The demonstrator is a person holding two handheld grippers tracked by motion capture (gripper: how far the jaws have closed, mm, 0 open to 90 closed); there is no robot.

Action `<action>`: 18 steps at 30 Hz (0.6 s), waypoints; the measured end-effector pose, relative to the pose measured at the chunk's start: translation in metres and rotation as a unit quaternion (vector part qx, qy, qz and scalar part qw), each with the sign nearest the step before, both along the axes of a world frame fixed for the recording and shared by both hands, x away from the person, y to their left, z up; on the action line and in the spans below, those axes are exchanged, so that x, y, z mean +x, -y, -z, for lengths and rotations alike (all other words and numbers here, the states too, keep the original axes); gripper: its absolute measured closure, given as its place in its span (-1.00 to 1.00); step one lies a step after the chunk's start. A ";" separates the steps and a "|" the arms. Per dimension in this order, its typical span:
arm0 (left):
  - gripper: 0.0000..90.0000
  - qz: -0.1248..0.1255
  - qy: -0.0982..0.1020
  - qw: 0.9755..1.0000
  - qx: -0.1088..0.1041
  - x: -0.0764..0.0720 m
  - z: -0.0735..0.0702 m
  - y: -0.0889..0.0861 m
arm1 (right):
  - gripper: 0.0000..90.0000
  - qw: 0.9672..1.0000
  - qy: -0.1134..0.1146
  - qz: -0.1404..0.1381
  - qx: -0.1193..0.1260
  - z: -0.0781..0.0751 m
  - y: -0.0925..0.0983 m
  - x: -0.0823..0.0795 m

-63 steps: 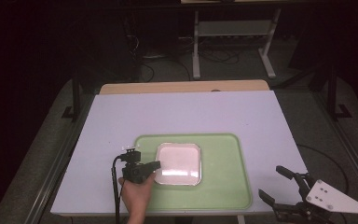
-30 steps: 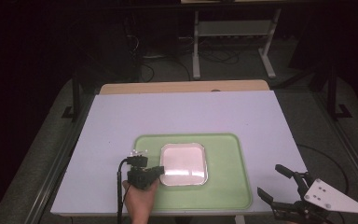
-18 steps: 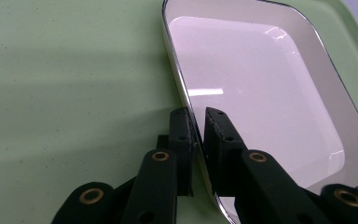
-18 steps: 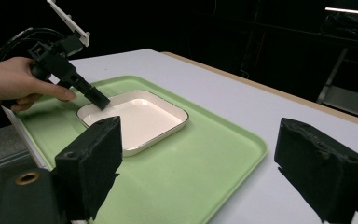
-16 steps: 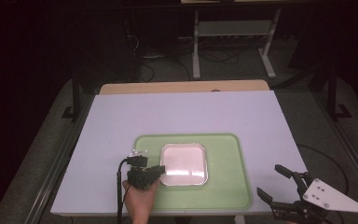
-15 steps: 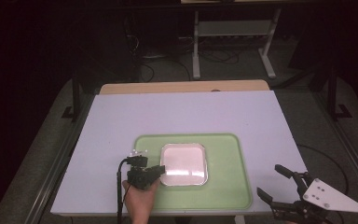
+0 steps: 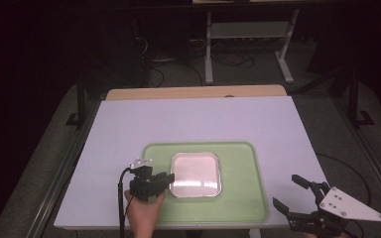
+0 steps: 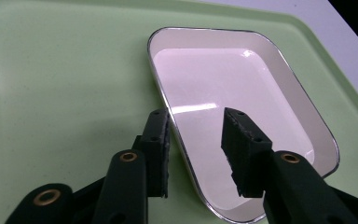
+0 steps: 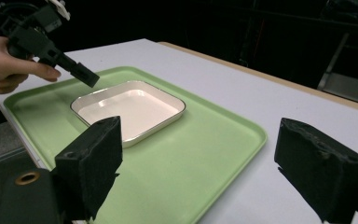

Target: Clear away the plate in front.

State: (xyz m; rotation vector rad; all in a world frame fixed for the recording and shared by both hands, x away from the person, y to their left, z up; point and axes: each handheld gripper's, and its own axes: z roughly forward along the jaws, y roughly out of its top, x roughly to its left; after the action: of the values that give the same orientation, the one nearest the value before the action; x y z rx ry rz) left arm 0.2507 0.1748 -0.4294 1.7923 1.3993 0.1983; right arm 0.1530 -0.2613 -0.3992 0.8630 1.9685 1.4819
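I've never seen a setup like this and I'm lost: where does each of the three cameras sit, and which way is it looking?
High view: above the person's side, looking forward and down on the table; left hand and both grippers show.
Left gripper view: rides the left gripper, looking down at the white dish; its jaws, just opening, straddle the dish's rim.
Right gripper view: rides the right gripper, looking across the green tray; its wide-open jaws show.
Shared: every view shows the dish on the tray.
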 end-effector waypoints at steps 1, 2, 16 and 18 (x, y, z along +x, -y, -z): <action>0.34 0.000 0.000 1.000 0.000 0.000 0.000 0.000 | -0.69 1.000 0.000 0.000 0.000 0.000 0.000 0.000; 0.34 0.003 0.003 1.000 0.001 0.000 -0.001 0.000 | -0.69 1.000 -0.003 0.000 -0.001 0.000 0.000 0.001; -0.02 0.057 0.026 0.998 0.010 0.004 -0.012 0.003 | -0.69 1.000 -0.009 0.004 -0.005 0.002 0.001 0.002; -0.06 0.064 0.027 0.997 0.014 0.005 -0.012 0.003 | -0.69 1.000 -0.009 0.005 -0.006 0.002 0.002 0.002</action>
State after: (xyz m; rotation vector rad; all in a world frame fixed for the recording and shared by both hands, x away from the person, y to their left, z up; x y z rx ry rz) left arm 0.2553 0.1713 -0.4174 1.8794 1.2443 0.1975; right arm 0.1549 -0.2632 -0.4008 0.8837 1.9809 1.4606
